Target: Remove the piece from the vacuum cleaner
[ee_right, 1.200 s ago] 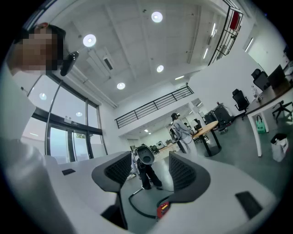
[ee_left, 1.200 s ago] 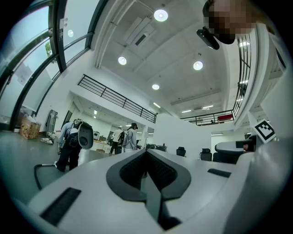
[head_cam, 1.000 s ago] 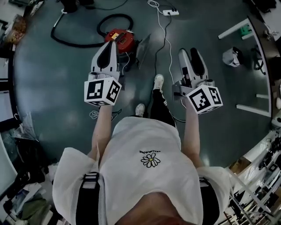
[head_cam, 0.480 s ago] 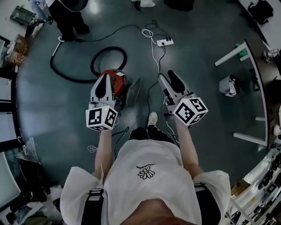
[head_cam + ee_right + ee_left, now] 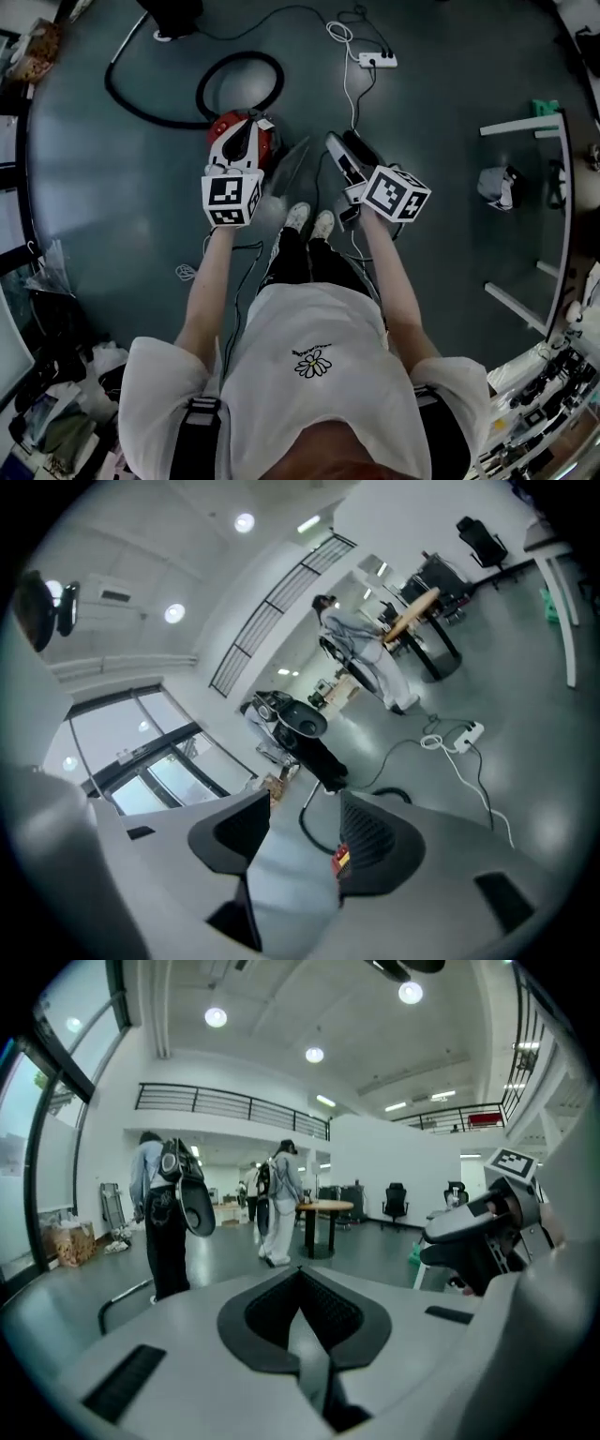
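Head view: left claw [image 5: 240, 129] clenched empty over red vacuum cleaner [image 5: 269, 141]; right claw [image 5: 343, 144] released

The red canister vacuum cleaner [image 5: 266, 141] sits on the dark floor; its black hose [image 5: 240, 54] curls in a loop just behind it.

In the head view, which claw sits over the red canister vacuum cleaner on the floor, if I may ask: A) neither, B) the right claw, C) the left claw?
C: the left claw overlaps the red canister vacuum cleaner; the right claw lies off to its side.
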Demonstrator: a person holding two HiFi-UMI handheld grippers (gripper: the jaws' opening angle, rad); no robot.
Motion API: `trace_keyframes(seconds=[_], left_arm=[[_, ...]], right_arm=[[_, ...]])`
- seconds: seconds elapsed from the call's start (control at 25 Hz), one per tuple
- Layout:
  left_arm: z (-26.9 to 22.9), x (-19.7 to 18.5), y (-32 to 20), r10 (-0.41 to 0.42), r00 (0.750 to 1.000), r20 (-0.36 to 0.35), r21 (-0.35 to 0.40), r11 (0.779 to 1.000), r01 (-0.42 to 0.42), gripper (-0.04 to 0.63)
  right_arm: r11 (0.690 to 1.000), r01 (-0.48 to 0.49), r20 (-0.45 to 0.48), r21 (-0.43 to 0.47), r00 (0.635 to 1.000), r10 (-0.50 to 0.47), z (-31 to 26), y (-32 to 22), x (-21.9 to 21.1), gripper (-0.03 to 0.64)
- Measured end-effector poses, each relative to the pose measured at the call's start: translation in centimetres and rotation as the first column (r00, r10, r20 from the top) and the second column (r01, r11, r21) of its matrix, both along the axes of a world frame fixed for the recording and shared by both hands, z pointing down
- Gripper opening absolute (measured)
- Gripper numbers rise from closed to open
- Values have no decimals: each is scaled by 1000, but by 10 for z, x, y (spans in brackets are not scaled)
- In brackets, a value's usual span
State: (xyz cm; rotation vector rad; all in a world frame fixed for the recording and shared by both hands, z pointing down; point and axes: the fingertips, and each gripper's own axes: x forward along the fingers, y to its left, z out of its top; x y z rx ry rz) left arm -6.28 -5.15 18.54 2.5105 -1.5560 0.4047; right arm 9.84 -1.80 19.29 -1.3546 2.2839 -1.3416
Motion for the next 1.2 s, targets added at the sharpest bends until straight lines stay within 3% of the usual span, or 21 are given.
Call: trace_keyframes(seconds=[0.12,0.2,0.32,0.4,0.56,0.72,0.88,0.96,1.12,1.2], left_arm=[[97,-3,-11,67,992,105,-160,986,-50,6],[172,-10,-14,123,976,180,-274,959,-70,6],[276,-23,-9,172,956,238,-434,899,-54,5],[330,-34,-6,200,936,290,-499,866,-31,5],[403,-56,-14,213,893,397,-560,827,52,6],[438,-59,-14,233,888,397,-586,809,50,6],[459,-52,-12,289,869,402,-599,800,11,5],[461,-52,-12,292,868,401,-587,809,-2,5],[462,-51,-10,300,862,408,-581,814,-9,5],[461,-50,-12,309,863,400,-595,804,-12,5]], right_arm=[[983,8,22,-182,1000,-4,93,-14,-11,241],[954,11,39,-300,999,1,162,-19,-21,241],[884,14,75,-468,997,23,261,-22,-38,241],[824,40,106,-565,994,25,321,-22,-50,241],[727,39,146,-686,986,85,402,-34,-63,241],[655,3,94,-755,990,104,456,-35,-72,241],[637,-49,33,-769,993,116,481,-50,-82,241],[629,-85,-20,-773,994,109,493,-55,-85,241],[593,-45,-61,-804,998,-7,515,-48,-95,239],[587,-28,-95,-809,992,-83,520,-40,-95,91]])
